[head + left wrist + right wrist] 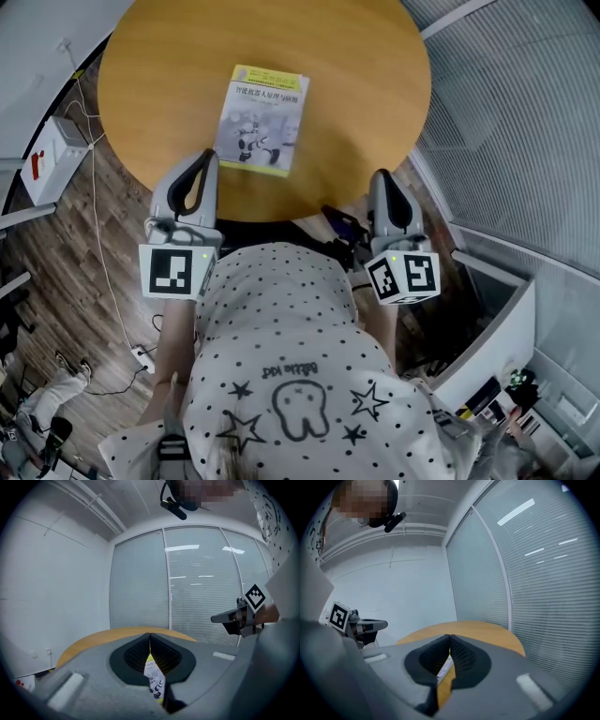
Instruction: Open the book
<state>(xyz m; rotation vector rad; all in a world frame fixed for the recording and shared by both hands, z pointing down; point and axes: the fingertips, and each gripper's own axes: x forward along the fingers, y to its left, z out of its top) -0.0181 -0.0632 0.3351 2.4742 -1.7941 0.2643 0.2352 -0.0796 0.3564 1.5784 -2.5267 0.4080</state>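
Book [261,119] lies closed, cover up, mid-worktop [366,84]. Left tool [206,159], right tool [380,176]: both pinched together, nothing held. Parked at near edge flanking book, likely poised for approach. Opening not yet begun.

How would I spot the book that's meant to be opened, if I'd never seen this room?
Find the round wooden table before the person. The book lies closed and flat near its close edge. Nothing else shows on the table; its cover is pale with yellow bands and a black-and-white figure.

An office: glass partitions [197,573] with blinds, round table [150,75].
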